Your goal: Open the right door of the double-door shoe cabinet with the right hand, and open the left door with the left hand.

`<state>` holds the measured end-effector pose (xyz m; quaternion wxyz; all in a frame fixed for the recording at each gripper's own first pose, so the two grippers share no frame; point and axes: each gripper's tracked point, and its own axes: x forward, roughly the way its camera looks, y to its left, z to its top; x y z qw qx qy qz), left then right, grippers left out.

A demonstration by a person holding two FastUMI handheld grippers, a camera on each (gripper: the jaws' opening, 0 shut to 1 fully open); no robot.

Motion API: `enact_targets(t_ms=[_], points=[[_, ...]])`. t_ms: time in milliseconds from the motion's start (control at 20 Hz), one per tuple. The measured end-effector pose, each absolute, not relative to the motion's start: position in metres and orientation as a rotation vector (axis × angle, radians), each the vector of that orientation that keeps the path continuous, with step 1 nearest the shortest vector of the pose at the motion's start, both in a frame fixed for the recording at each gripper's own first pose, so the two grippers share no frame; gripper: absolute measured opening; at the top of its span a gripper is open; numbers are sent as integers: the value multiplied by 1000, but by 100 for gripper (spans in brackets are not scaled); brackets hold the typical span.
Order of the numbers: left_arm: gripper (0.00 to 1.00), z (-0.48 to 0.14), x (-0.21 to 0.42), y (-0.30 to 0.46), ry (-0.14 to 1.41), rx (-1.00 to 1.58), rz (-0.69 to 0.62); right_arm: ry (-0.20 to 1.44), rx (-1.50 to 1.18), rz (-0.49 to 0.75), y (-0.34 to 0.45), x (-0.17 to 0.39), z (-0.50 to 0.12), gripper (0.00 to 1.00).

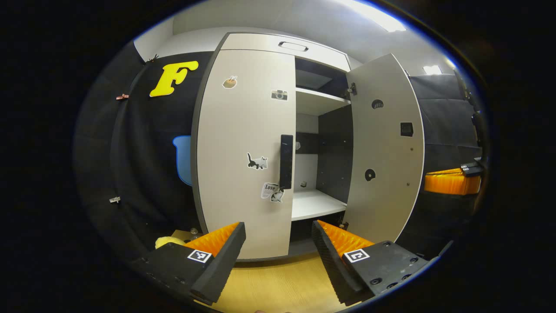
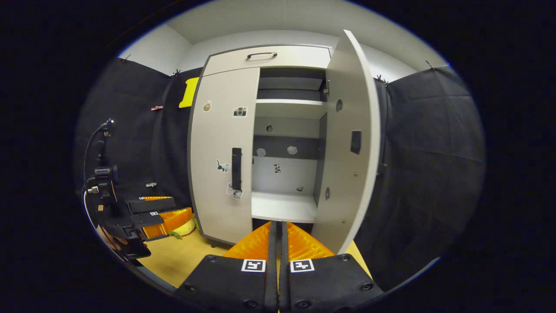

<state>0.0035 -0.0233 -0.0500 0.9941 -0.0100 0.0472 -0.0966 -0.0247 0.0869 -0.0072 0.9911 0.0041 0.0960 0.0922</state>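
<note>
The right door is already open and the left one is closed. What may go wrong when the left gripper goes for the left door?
1. The left gripper is open but apart from the black handle; that handle is narrow, so the fingers may slip off.
2. The open right door stands close beside the handle; the gripper may bump its edge.
3. The right gripper, shut on nothing, points into the cabinet and may hinder the left door swinging out.

Small items (image 2: 299, 188) on the cabinet shelf (image 2: 282, 206) — too tiny to identify.
</note>
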Motion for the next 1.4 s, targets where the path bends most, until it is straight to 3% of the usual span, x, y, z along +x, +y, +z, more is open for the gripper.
enact_targets(t_ms=[150,250,300,350,400,500,1050,1250,1400], points=[[95,-42,4,-5,70,-21,-200,220,48,186,125,-13,-20,12],[95,-38,6,5,57,-21,-190,223,62,176,135,-10,-26,36],[95,-37,7,9,61,-24,-187,217,60,177,139,-5,-30,57],[95,-36,9,10,64,-34,-190,207,51,176,142,-5,-33,66],[95,-33,11,10,65,-47,-194,196,41,171,143,-3,-37,84],[95,-25,17,10,62,-67,-200,187,37,159,141,1,-47,97],[94,16,117,-39,48,7,-190,176,39,101,91,12,-87,98],[93,26,157,-60,41,39,-153,206,57,170,96,11,-101,98],[85,29,179,-67,49,52,-109,226,42,223,97,12,-112,98]])
